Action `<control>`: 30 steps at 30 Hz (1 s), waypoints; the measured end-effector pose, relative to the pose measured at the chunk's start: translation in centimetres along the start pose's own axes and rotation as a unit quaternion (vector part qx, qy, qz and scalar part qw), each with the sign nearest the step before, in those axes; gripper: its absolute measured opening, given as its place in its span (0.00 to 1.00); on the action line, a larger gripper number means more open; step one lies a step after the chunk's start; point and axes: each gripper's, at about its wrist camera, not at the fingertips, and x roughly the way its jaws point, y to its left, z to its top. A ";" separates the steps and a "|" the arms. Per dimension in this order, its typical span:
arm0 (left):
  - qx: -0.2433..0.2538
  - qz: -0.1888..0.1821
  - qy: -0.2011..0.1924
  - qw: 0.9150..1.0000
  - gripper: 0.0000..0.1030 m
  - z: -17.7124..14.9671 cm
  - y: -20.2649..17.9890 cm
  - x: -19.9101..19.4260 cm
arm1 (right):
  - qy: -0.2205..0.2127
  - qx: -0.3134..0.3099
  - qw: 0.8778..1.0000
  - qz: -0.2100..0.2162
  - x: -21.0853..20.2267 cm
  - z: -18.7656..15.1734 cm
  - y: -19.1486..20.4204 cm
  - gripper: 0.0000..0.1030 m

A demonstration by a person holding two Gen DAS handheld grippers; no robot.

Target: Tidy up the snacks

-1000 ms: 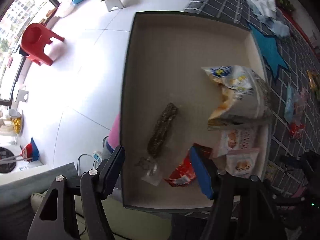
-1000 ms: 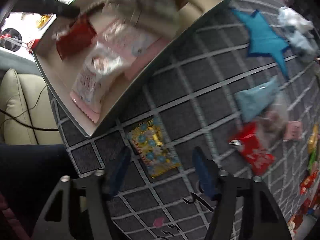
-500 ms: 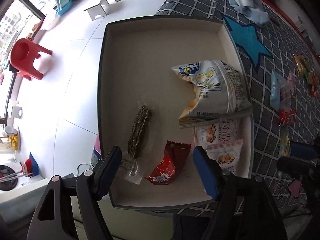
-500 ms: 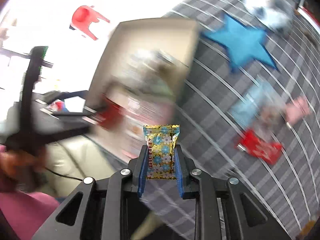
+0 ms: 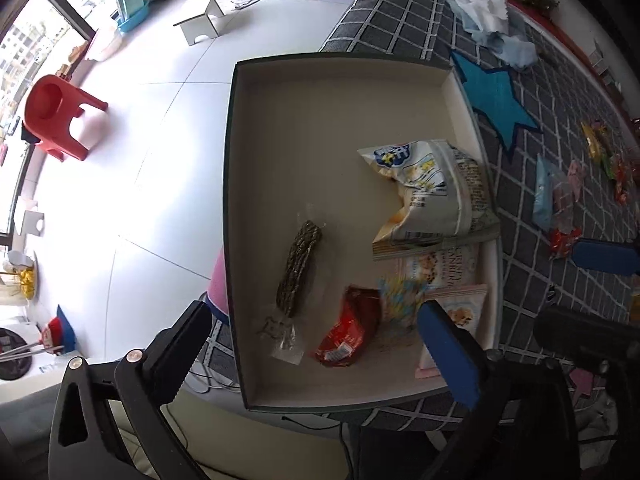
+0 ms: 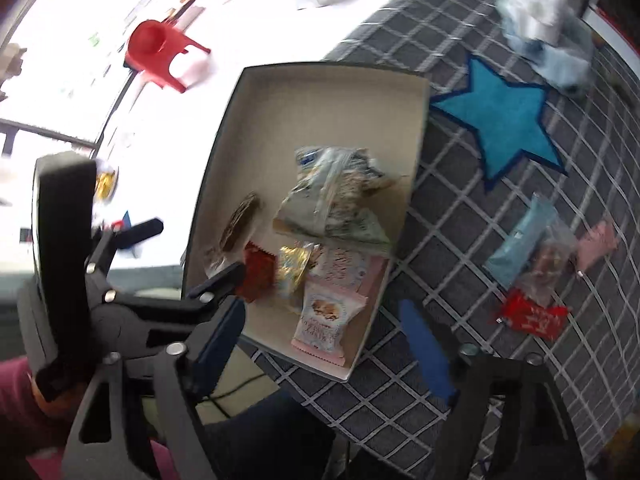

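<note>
A shallow box (image 5: 320,140) with a beige inside lies on the checked mat. It holds a dark snack bar (image 5: 300,268), a red packet (image 5: 348,336), a white chip bag (image 5: 432,196) and pink cookie packets (image 5: 460,280). A gold flowered packet (image 6: 296,264), blurred in the left wrist view (image 5: 400,300), lies loose among them, touched by no finger. My left gripper (image 5: 316,312) hangs over the box's near end, its jaws opening wide with nothing held. My right gripper (image 6: 320,332) hovers above the box's near edge (image 6: 320,364), jaws opening and empty.
More snacks lie on the mat right of the box: a blue packet (image 6: 520,240), a red one (image 6: 532,316) and a pink one (image 6: 598,240). A blue star (image 6: 504,120) and crumpled cloth (image 6: 540,28) lie further back. A red chair (image 6: 160,52) stands on the white floor.
Half a second ago my right gripper was shut on the gold packet; now it is open and the packet lies in the box. My left gripper has spread wider.
</note>
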 end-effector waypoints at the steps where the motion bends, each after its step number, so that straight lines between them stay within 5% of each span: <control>1: 0.000 -0.001 -0.001 1.000 1.00 0.0 0.0 -0.2 | 0.000 0.005 1.000 0.003 -0.4 0.1 -0.6 0.79; 10: 0.000 -0.005 -0.002 1.000 1.00 0.6 0.7 -0.7 | 0.002 0.002 1.000 -0.026 -0.8 0.3 0.1 0.80; 11: 0.000 -0.005 -0.001 1.000 1.00 0.6 0.7 -0.7 | 0.002 0.002 1.000 -0.030 -1.1 0.2 0.1 0.85; 12: -0.001 -0.004 0.000 1.000 1.00 0.6 0.7 -0.7 | 0.003 0.003 0.999 -0.032 -1.2 0.2 0.1 1.00; 30: 0.003 0.005 -0.008 1.000 1.00 1.0 1.2 -1.3 | 0.012 0.002 0.999 -0.052 -1.8 0.8 0.3 1.00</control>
